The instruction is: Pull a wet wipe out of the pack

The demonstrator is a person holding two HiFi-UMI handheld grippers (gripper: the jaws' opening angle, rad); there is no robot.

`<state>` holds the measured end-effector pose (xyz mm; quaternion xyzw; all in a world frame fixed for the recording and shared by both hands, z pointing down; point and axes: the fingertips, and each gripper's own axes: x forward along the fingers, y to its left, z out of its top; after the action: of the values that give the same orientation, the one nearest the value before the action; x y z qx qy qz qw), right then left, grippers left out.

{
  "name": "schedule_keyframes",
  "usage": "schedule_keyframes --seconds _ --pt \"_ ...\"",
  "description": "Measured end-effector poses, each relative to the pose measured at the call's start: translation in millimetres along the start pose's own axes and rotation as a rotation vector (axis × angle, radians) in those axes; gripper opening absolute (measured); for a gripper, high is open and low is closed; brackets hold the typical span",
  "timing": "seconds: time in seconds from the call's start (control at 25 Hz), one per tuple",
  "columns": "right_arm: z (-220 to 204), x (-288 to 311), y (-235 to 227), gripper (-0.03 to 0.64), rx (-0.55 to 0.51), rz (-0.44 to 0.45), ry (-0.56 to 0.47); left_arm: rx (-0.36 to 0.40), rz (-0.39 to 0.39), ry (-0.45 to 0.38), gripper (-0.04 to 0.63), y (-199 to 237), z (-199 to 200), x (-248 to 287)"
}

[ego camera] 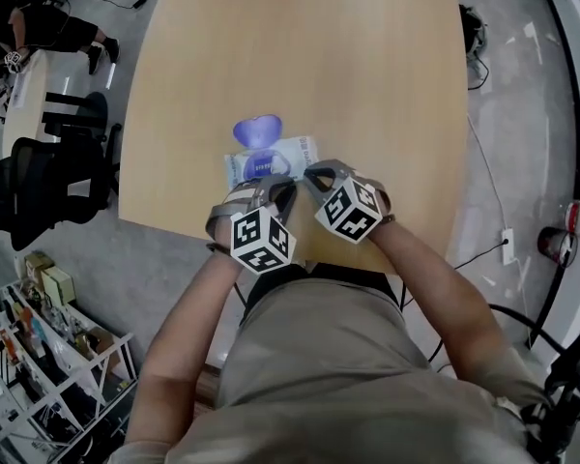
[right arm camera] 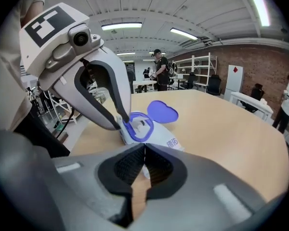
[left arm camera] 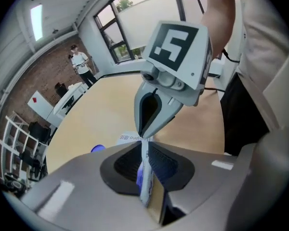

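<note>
1. Grey pads of the left gripper (left arm camera: 145, 150) are clamped on a thin white-and-blue fold of film. I read it as the side edge of the wet wipe pack (right arm camera: 156, 136), beside its blue-ringed opening (right arm camera: 137, 125).
2. The right gripper (right arm camera: 144, 150) has its pads pressed together at the pack's near end. I cannot settle whether they nip any film.
3. The pack lies flat on the wooden table (ego camera: 300, 56), close to the table's near edge. Its purple lid (right arm camera: 162, 112) is flipped open on the far side of the pack.
4. Handling judgement:
   - The pack is soft, light and slick, so it will lift or slide with the wipe unless it is pinned.
   - The left hold on its edge looks suited to anchoring it.
   - A wipe is limp and damp and tears easily, so I would take it at the opening, by whatever corner stands proud, and draw it straight up.
5. Hard to read:
   - A pale scrap sits inside the opening; wipe or inner seal, I cannot tell.
   - In the head view both grippers cover the pack's near half.
   - The print on the pack is too small to read.
</note>
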<state>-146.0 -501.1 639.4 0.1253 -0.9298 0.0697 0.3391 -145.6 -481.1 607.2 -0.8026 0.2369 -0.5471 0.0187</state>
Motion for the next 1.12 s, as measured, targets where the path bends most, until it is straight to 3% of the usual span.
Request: schedule_keyframes --seconds 0.2,0.4,0.72,1.12 --pt "-3.6 14.9 0.6 0.003 0.006 0.056 -0.001 0.124 -0.014 0.117 0.08 9.9 -15.5 26.0" --pt "-6.0 25.4 6.2 0.003 -0.009 0.085 0.0 0.171 -0.033 0.209 0.081 21.2 -37.0 35.7" --pt "-7.9 37.5 12.4 0.003 -0.024 0.108 0.002 0.345 -0.069 0.326 0.081 19.6 -53.2 54.5" --pt "-10.4 45.7 9.9 0.003 -0.022 0.118 0.005 0.361 -0.089 0.447 0.056 22.9 -64.4 66.9"
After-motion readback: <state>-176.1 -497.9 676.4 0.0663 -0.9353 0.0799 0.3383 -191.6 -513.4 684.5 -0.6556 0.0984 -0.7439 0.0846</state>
